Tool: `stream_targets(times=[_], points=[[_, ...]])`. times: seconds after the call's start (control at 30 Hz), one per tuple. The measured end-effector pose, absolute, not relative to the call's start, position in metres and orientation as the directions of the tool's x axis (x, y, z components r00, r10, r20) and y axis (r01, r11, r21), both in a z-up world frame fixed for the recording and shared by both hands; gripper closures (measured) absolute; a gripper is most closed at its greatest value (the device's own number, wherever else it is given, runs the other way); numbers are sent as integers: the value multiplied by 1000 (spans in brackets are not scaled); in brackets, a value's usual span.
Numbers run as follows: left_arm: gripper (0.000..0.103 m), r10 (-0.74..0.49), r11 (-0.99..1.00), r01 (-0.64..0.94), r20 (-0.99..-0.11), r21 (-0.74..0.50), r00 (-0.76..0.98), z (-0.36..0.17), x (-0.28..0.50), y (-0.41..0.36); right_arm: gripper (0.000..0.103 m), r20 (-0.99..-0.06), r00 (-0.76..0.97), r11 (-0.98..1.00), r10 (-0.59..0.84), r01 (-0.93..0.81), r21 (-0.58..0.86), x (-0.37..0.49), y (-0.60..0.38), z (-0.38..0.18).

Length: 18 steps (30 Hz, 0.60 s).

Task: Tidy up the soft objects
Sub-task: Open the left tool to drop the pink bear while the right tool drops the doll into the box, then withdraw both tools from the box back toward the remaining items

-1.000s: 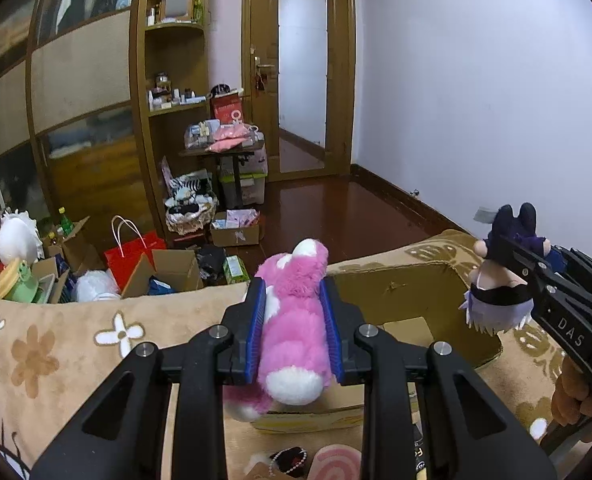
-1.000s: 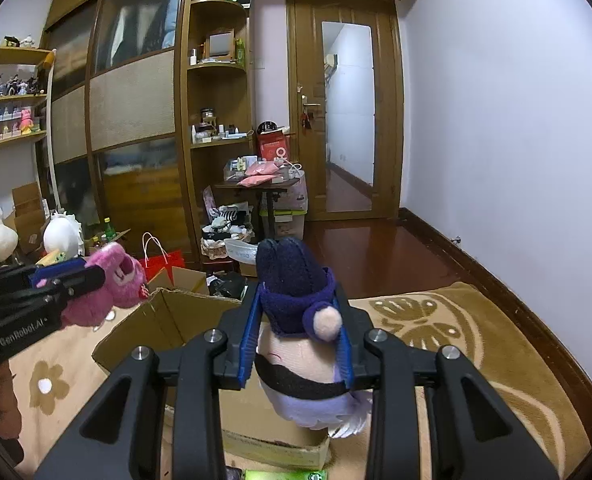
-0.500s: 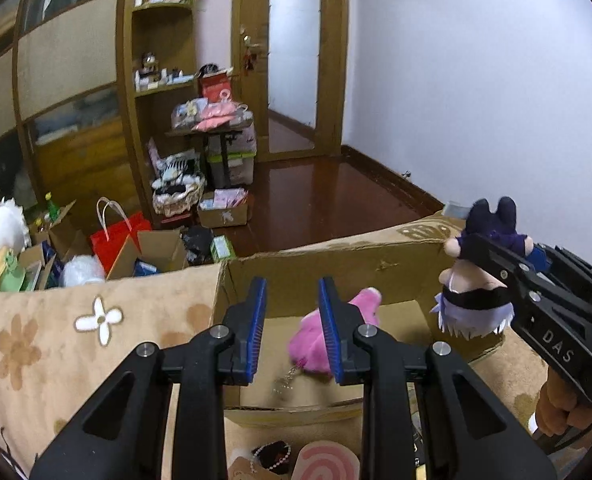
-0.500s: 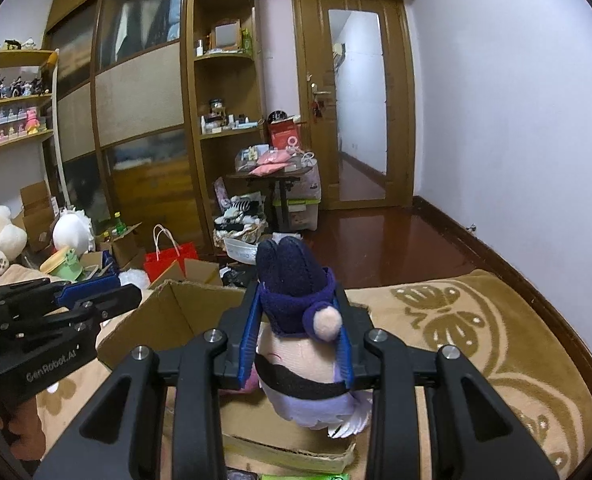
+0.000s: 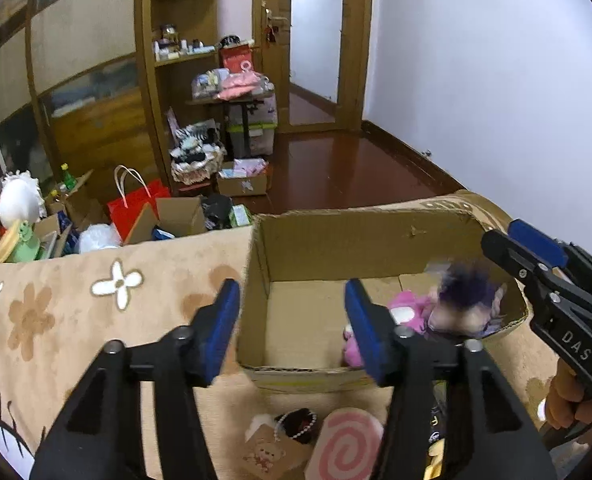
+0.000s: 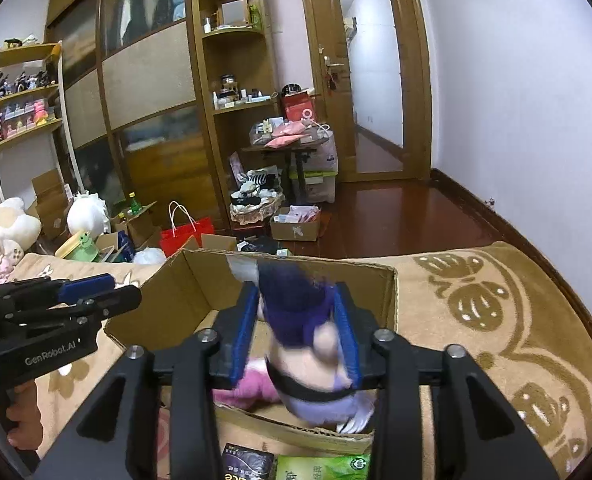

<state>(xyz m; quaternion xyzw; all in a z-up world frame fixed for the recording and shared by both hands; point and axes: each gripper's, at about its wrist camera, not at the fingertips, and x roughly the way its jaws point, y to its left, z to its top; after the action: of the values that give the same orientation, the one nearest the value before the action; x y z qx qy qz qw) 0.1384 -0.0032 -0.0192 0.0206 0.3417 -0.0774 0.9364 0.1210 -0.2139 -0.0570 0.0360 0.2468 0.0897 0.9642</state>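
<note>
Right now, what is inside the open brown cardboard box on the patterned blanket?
The cardboard box holds a pink plush toy on its floor, with a blurred purple-hatted plush doll beside it. The left gripper's finger hides part of the pink toy.

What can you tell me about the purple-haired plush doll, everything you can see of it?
The purple-haired plush doll is motion-blurred: dark purple fuzzy hair, pale face, black band, lilac skirt. It sits between the opening jaws of the right gripper, over the cardboard box. From the left wrist view it appears to be dropping inside, beside the pink plush toy. Contact cannot be told.
</note>
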Motion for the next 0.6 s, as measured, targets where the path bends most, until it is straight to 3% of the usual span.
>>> stream_targets(times=[0.1,0.13,0.2,0.33,0.47,0.6], points=[[46,-121,988,152,-646,-8,754,-17,135,1,48,-464,865,982,189,-156,109,118,-213,-53],[45,-119,989,150,-646,-8,754,-17,132,3,41,-465,865,982,187,-152,113,118,-214,-53],[34,-113,990,142,-646,-7,755,-15,127,7,32,-461,867,981,186,-141,130,114,-217,-51],[26,-110,991,134,-647,-12,754,-10,117,13,14,-461,871,982,172,-115,149,106,-220,-47],[12,-99,993,118,-644,-13,759,-2,101,20,0,-451,878,984,159,-103,146,92,-219,-40],[8,-88,994,107,-638,-9,765,6,83,25,0,-440,889,990,127,-84,116,77,-215,-33]])
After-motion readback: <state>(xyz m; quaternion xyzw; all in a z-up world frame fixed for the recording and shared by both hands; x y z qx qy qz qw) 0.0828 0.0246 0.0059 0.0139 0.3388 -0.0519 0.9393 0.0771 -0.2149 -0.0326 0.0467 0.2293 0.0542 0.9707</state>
